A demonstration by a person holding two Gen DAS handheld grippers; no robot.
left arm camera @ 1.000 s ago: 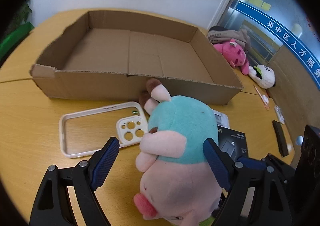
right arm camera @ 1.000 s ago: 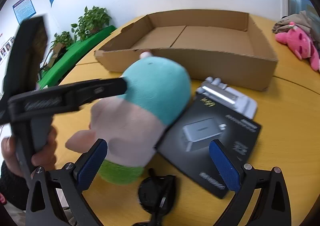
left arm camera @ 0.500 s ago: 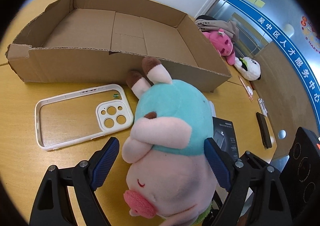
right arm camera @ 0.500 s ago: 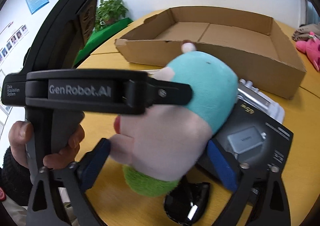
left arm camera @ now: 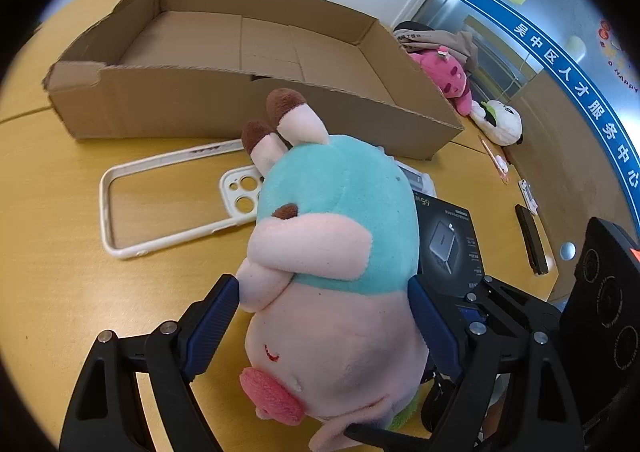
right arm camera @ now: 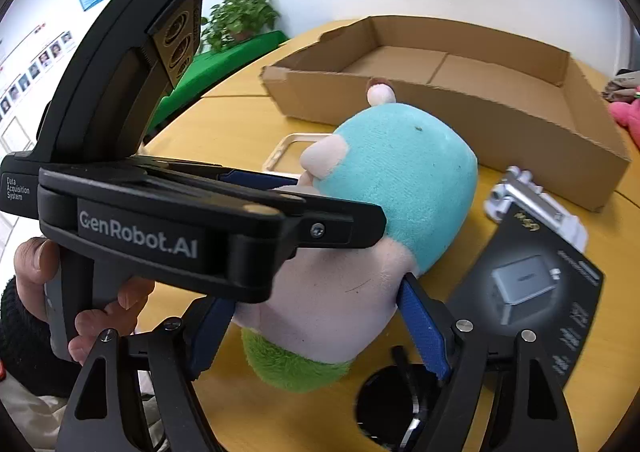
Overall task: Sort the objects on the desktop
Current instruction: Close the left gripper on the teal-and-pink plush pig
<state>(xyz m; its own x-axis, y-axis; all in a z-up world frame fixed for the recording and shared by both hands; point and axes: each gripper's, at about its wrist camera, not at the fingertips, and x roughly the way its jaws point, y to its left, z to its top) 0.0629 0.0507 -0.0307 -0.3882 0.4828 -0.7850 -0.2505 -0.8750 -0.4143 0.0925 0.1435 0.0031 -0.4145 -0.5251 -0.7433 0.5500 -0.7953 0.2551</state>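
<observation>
left gripper (left arm camera: 324, 316) jaws hug plush pig (left arm camera: 340, 252) | right gripper (right arm camera: 316, 316) jaws closing round it | cardboard tray (left arm camera: 168, 103) wall just behind

Left tool (left arm camera: 324, 316) straddles the plush toy (left arm camera: 336, 260), both blue pads touching its sides. Phone case (left arm camera: 168, 207) lies just left on the tabletop (left arm camera: 52, 252); cardboard box (left arm camera: 240, 63) behind.
</observation>
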